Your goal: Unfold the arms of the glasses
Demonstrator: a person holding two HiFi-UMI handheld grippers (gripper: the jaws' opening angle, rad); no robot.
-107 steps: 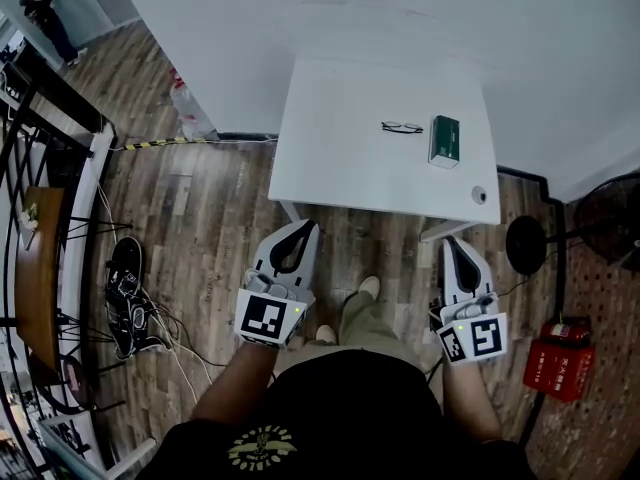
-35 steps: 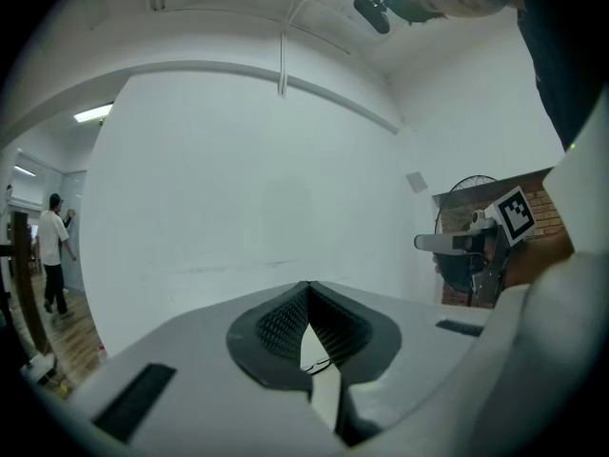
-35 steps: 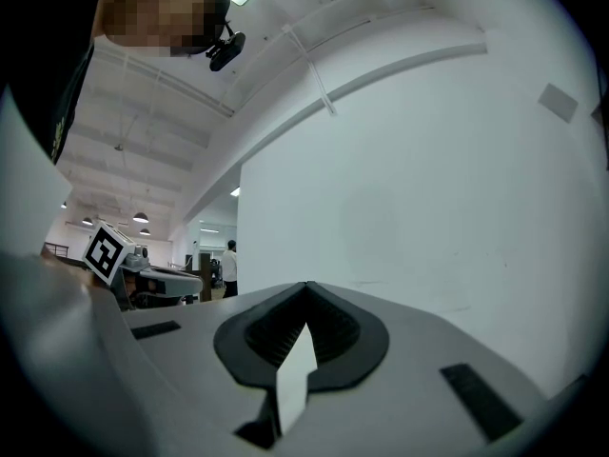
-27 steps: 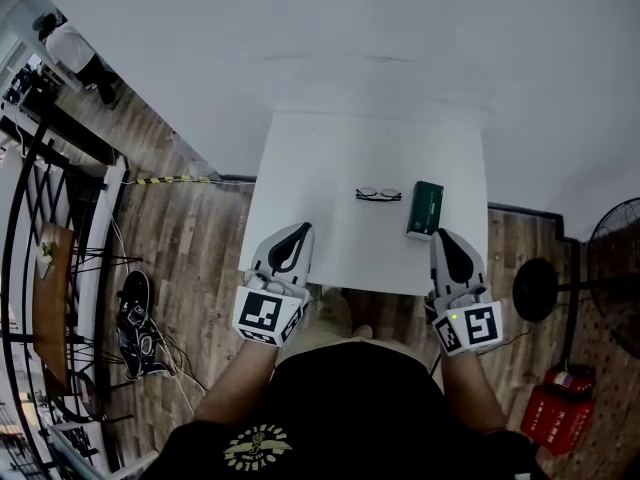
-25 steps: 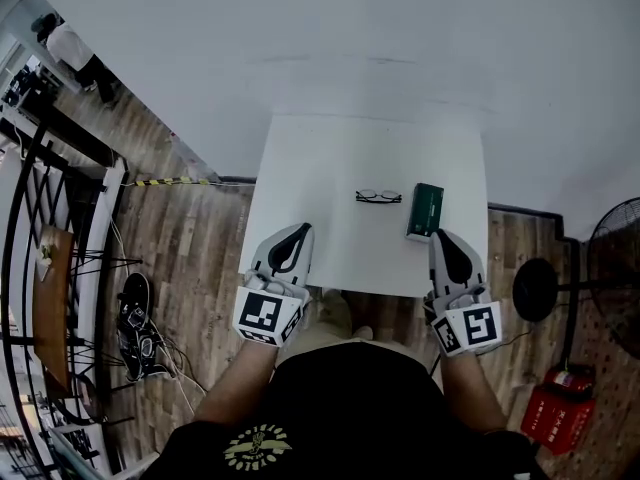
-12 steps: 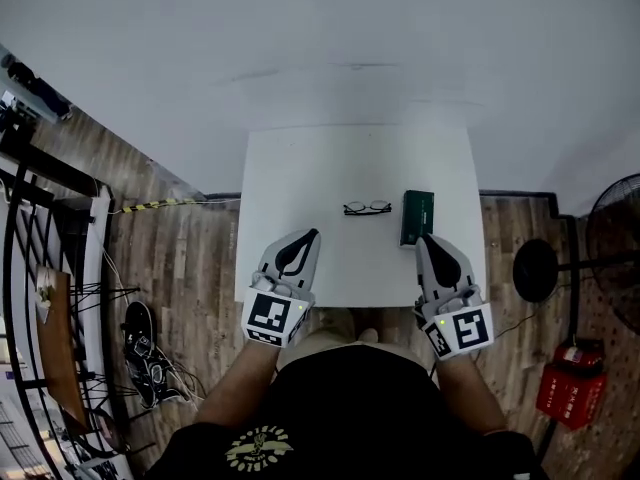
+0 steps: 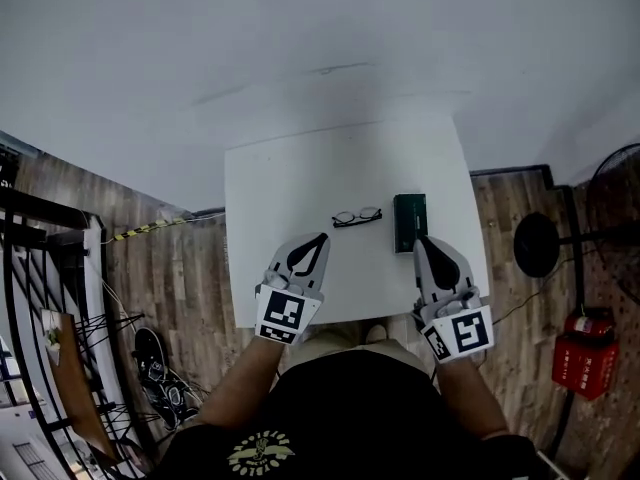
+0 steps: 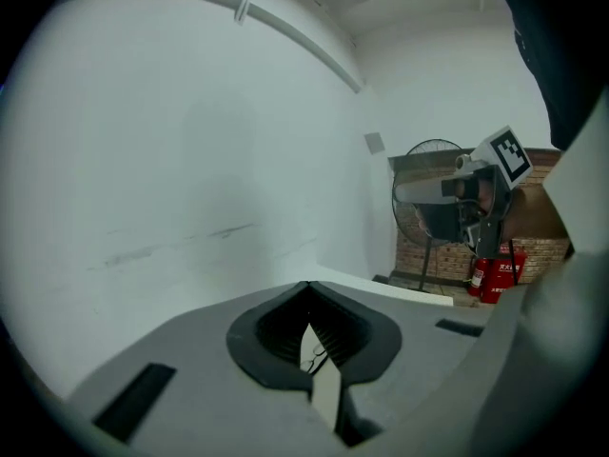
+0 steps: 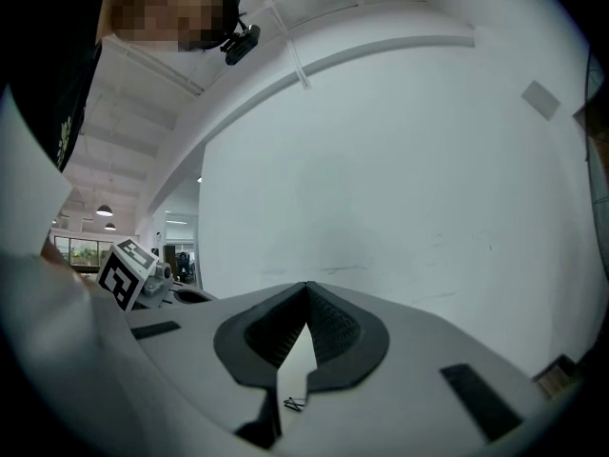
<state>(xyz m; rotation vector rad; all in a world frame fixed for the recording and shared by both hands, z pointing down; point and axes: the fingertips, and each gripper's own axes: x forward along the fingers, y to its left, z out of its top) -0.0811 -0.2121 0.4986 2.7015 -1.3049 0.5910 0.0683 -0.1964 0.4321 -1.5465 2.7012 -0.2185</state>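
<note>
Overhead, the glasses [image 7: 357, 216] lie mid-frame on the white table [image 7: 280, 178], just left of a green case [image 7: 409, 222], above the left gripper [image 7: 319, 239] and right gripper [image 7: 421, 241]. Left gripper view: jaw tips meet, gripping nothing. Right gripper view: likewise closed, empty.

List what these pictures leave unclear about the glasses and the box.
Head view: the glasses are too small to tell whether the arms are folded.
Left gripper view: only a sliver of them shows past the shut left claw.
Head view: any print on the green box is too small to read.
</note>
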